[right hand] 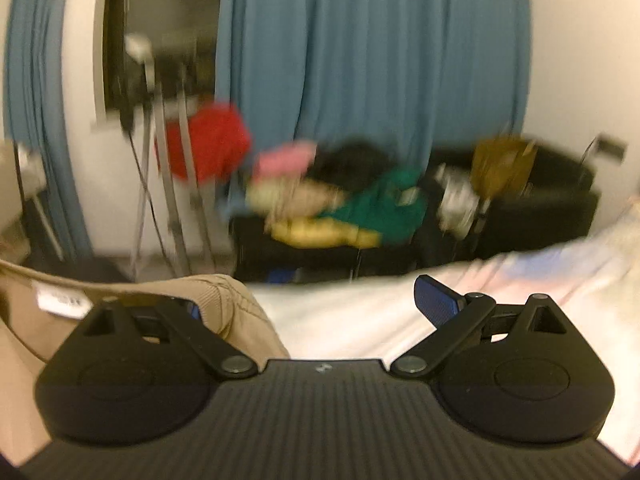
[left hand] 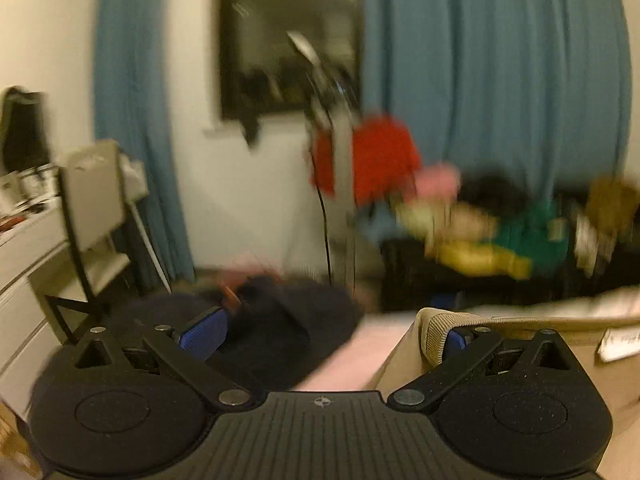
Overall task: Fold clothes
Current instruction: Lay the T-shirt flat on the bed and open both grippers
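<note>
Both tools gape wide: the left tool [left hand: 324, 336] and right tool [right hand: 316, 300] each have one pad tucked behind the tan ribbed garment [right hand: 224, 300] on the bed [right hand: 360, 320]. Unpinched, I'd guess it slips free. Beyond, a clothes heap [right hand: 340, 208].

Both wrist cameras sit low over the bed [right hand: 360, 320], facing the blue curtain [left hand: 500, 80] wall; both share the red garment [right hand: 208, 144] and clothes pile [left hand: 480, 236].
</note>
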The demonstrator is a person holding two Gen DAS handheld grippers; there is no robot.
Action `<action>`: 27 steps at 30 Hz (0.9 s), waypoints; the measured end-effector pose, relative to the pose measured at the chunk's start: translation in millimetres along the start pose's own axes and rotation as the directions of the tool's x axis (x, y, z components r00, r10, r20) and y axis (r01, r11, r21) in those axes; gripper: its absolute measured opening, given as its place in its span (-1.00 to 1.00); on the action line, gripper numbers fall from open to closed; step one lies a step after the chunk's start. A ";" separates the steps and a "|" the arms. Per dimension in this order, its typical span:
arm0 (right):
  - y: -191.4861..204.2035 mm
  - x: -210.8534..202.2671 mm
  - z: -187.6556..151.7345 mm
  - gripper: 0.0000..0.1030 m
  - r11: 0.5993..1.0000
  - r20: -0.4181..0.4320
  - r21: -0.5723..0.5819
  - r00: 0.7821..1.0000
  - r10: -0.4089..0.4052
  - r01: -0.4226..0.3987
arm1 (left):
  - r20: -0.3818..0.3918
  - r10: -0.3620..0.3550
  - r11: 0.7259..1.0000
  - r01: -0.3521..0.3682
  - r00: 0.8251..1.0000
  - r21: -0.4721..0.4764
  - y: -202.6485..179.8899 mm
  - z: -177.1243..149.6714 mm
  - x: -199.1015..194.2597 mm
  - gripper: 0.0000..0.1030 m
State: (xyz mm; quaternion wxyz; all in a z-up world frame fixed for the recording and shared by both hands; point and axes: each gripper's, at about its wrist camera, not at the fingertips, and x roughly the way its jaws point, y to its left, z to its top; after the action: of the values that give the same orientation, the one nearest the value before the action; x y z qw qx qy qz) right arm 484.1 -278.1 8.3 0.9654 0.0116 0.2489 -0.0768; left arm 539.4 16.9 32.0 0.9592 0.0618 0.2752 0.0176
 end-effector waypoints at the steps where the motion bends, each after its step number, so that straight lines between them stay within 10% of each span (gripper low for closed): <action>1: 4.1 26.8 -8.5 0.90 1.000 -0.057 -0.025 0.998 0.010 -0.012 | -0.041 -0.006 0.999 0.008 0.999 0.044 -5.7 -8.5 25.8 0.96; 5: 40.2 96.8 -36.5 0.90 0.946 -0.309 -0.301 0.951 0.027 -0.125 | -0.217 -0.032 0.971 0.082 0.976 0.225 -23.0 -26.5 82.8 0.95; 9: 63.8 108.3 -44.5 0.90 0.880 -0.423 -0.397 0.903 0.079 -0.263 | -0.346 0.022 0.886 0.142 0.938 0.442 -54.4 -36.7 98.7 0.96; 14: 62.7 93.5 -31.6 0.90 0.910 -0.404 -0.229 0.884 0.234 -0.346 | -0.345 -0.207 0.928 0.296 0.915 0.228 -41.7 -29.0 81.9 0.99; 20: 24.9 12.3 -68.9 0.90 0.976 -0.123 0.061 0.969 0.213 -0.207 | -0.079 -0.270 0.962 0.267 0.959 -0.050 3.1 -84.8 -7.7 0.99; 27: 57.9 -104.3 -208.9 0.90 0.988 -0.106 0.107 0.987 0.118 -0.107 | 0.048 -0.142 0.975 0.148 0.989 -0.164 42.4 -187.8 -137.6 0.99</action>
State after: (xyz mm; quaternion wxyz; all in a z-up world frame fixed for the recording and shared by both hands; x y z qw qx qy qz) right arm 302.9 -193.4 -125.2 0.9509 0.0787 0.2973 -0.0336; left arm 323.2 70.1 -48.1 0.9645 -0.0386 0.2594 -0.0308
